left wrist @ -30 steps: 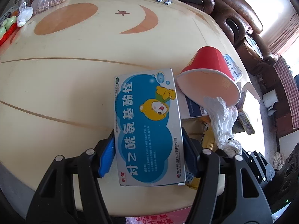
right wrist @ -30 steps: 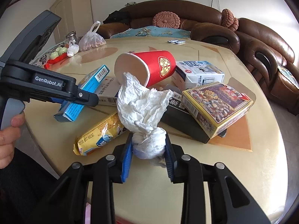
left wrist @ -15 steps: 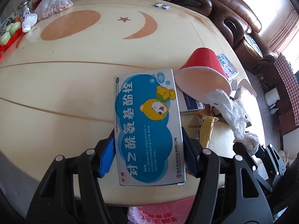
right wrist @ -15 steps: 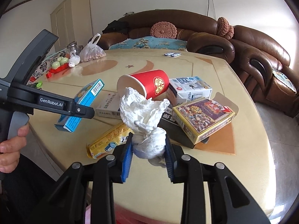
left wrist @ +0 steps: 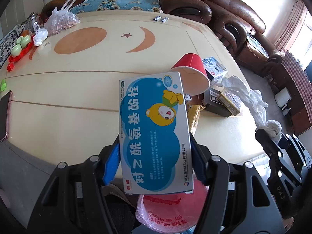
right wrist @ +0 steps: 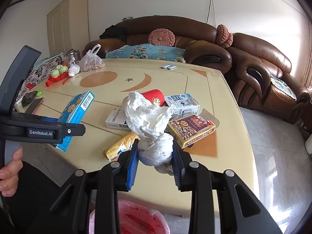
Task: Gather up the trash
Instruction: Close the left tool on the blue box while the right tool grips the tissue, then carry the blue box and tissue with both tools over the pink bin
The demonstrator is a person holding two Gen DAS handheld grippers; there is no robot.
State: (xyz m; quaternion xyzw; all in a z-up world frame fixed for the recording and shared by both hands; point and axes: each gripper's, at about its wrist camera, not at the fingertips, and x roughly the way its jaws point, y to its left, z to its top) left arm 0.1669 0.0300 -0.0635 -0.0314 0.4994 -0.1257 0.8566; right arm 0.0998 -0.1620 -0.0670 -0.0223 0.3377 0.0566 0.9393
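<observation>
My left gripper (left wrist: 154, 156) is shut on a flat blue medicine box (left wrist: 154, 132) with a cartoon bear, held in the air over the table's near edge. The same box (right wrist: 76, 117) shows in the right wrist view beside the left gripper's black body. A crumpled white tissue (right wrist: 154, 128) is clamped in my right gripper (right wrist: 156, 156), its loose end standing up; that tissue (left wrist: 251, 105) also hangs at the right of the left wrist view. Below both grippers sits a bin lined with a pink bag (left wrist: 169, 208), partly hidden by the box and fingers.
On the cream table (right wrist: 198, 78) lie a red paper cup (right wrist: 156, 97) on its side, a white-blue carton (right wrist: 183, 103), a white medicine box (right wrist: 115, 119), a yellow packet (right wrist: 119, 146) and a patterned box (right wrist: 192, 129). A phone (left wrist: 4, 115), a bag of nuts (left wrist: 62, 22) and brown sofas surround it.
Both grippers have risen and drawn back toward the table's near edge with their loads. The tissue has come clear of the red cup, and the pink bag has come into view below.
</observation>
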